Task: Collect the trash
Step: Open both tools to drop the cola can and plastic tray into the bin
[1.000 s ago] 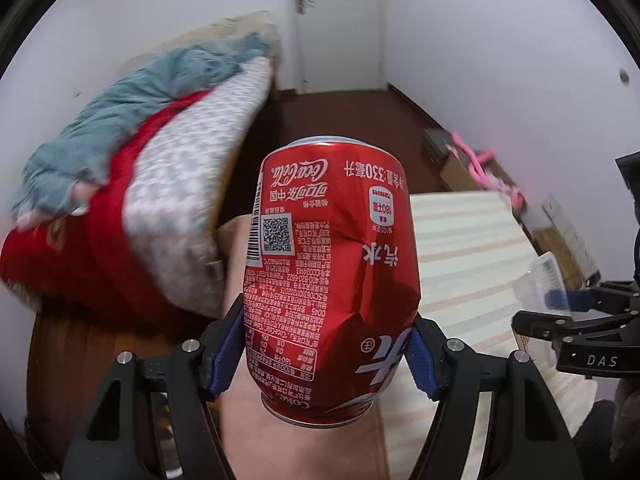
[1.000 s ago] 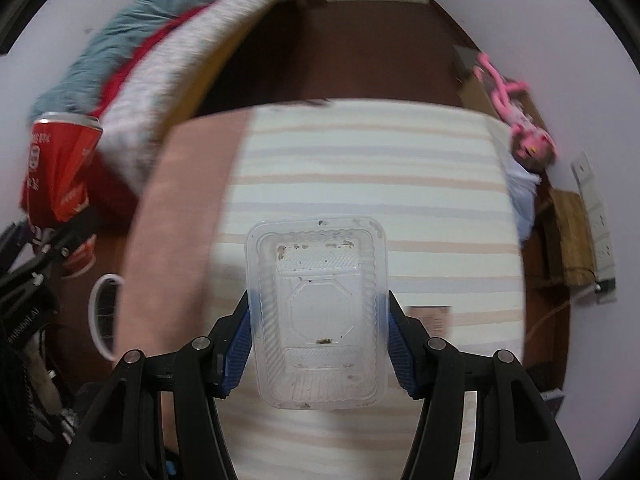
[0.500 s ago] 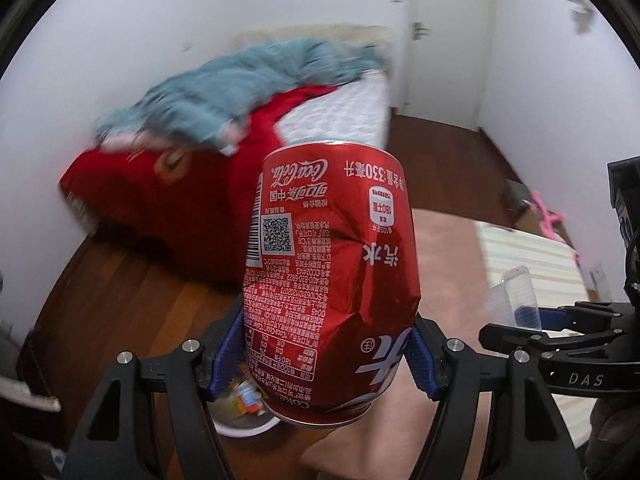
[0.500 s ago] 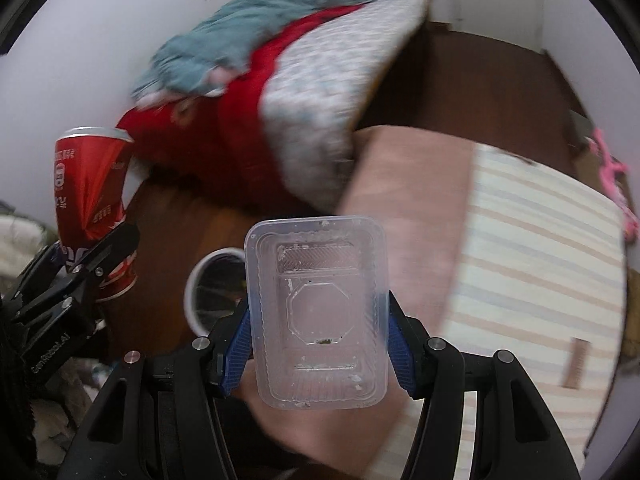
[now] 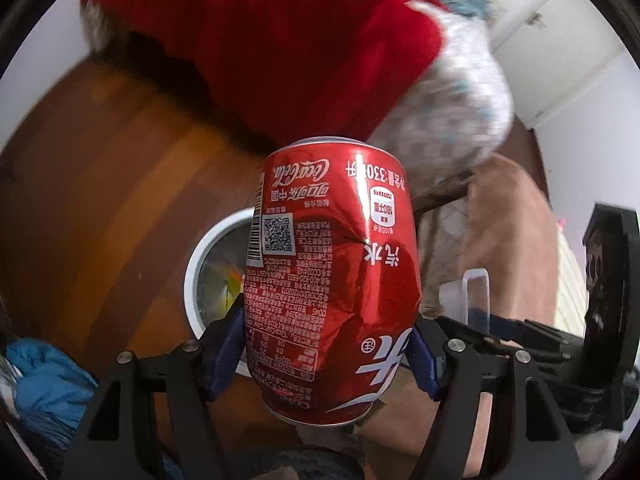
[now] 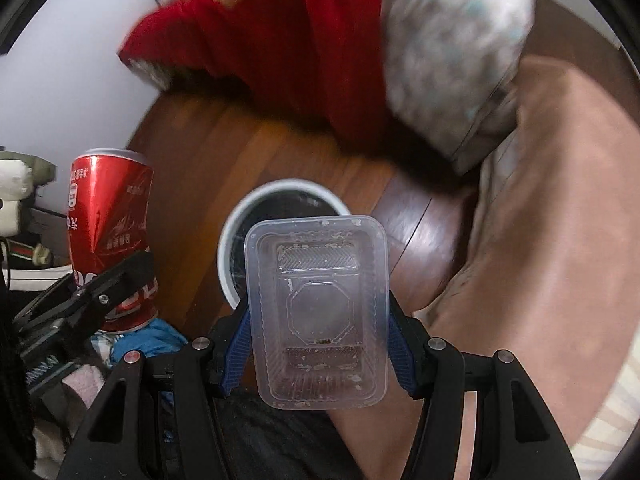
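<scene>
My left gripper (image 5: pixel 320 354) is shut on a dented red Coca-Cola can (image 5: pixel 332 280), held upright above the floor. The can also shows at the left of the right wrist view (image 6: pixel 108 216). My right gripper (image 6: pixel 318 340) is shut on a clear plastic food container (image 6: pixel 318 312) with crumbs in it. A round white-rimmed trash bin (image 6: pixel 236 232) stands on the wooden floor just behind the container; in the left wrist view the trash bin (image 5: pixel 192 280) sits behind the can, with litter inside.
A bed with a red blanket (image 5: pixel 280 48) and patterned quilt (image 6: pixel 452 40) lies beyond the bin. A pink-brown mat (image 6: pixel 540 208) covers the floor at right. Blue cloth (image 5: pixel 44 376) and clutter lie at lower left.
Both grippers have swung left and tilted down from the striped mat toward the wooden floor. The trash bin has come into the middle of both views. Both grips are unchanged.
</scene>
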